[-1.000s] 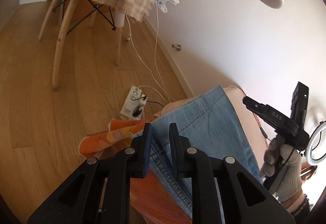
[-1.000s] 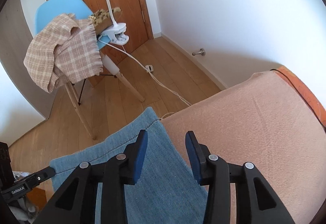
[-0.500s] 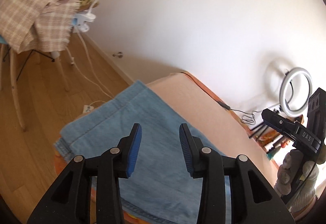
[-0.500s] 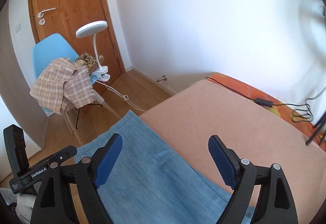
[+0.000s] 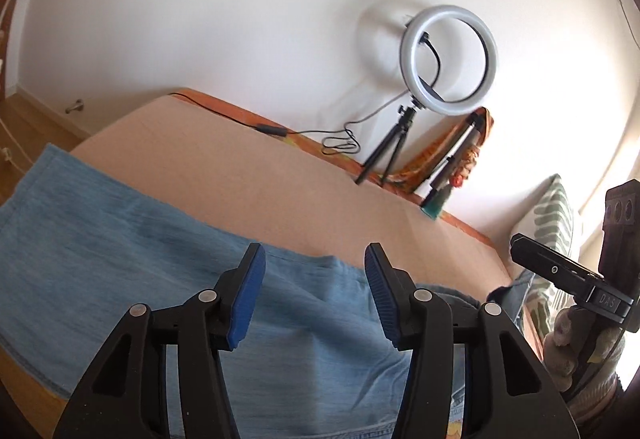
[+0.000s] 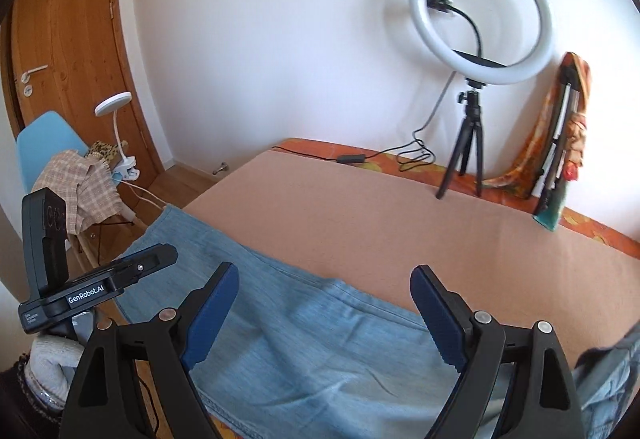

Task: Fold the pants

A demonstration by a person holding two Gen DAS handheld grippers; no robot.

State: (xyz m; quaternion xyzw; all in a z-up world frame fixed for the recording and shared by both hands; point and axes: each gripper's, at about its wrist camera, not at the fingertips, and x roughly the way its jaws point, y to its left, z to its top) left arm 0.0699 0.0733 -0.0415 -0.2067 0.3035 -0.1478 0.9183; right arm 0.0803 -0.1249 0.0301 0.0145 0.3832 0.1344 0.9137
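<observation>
1. My left gripper: jaws spread, nothing between them, above the jeans.
2. My right gripper: jaws spread wider, also bare.
3. Jeans lie flat on the blanket under both tools, one leg running off to my left.
4. Ring light stands ahead on a tripod at the wall.

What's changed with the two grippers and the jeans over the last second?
The left gripper, nearly shut around the jeans' edge a second ago, has opened and holds nothing. The right gripper has opened wider too. Both have swung from the chair end toward the ring light. The jeans stay flat on the peach blanket.
</observation>
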